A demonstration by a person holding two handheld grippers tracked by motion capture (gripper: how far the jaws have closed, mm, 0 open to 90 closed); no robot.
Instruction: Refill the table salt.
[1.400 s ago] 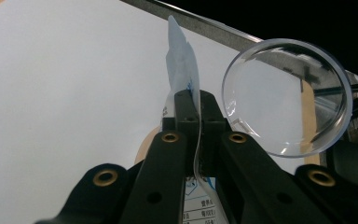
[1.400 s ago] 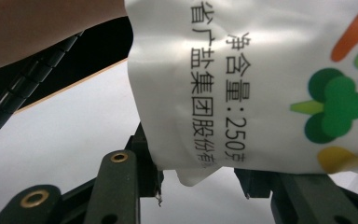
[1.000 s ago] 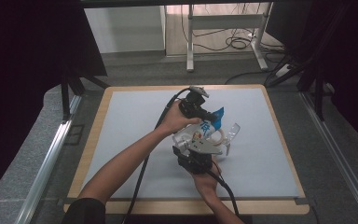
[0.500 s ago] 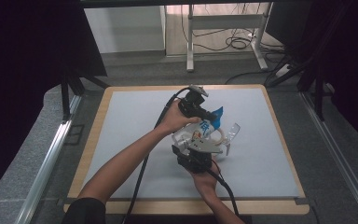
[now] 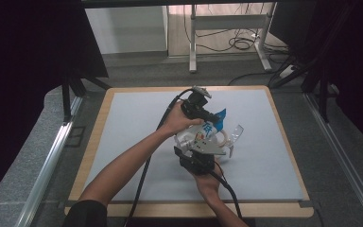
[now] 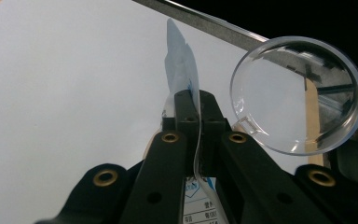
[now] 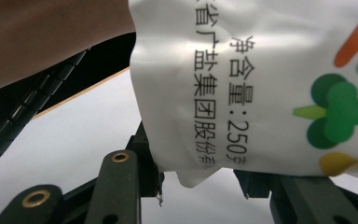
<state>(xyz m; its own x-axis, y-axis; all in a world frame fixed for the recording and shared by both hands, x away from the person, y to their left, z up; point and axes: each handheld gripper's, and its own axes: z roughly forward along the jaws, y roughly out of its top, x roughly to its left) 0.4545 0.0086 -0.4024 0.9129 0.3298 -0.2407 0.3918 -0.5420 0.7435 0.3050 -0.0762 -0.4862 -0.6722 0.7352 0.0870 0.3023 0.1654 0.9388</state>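
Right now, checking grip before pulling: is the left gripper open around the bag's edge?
No. In the left gripper view the left gripper is shut, pinching the bag's thin edge.

Your bag (image 7: 270,88) is white with black characters, green, orange and yellow vegetable prints, and a blue top edge. Your cup (image 6: 298,93) is clear. Your table mat (image 5: 137,123) is pale grey, wood-framed.

Near the middle of the table (image 5: 123,142): a bag (image 5: 207,131) held above the mat, with the left gripper (image 5: 211,116) at its far end and the right gripper (image 5: 199,152) at its near end. Just right of the bag, a clear round lid (image 5: 237,133), seen in the left gripper view (image 6: 298,93) beside the pinched edge of the bag (image 6: 182,74). Behind the table, on the floor, a metal frame (image 5: 227,28) and cables (image 5: 243,43).
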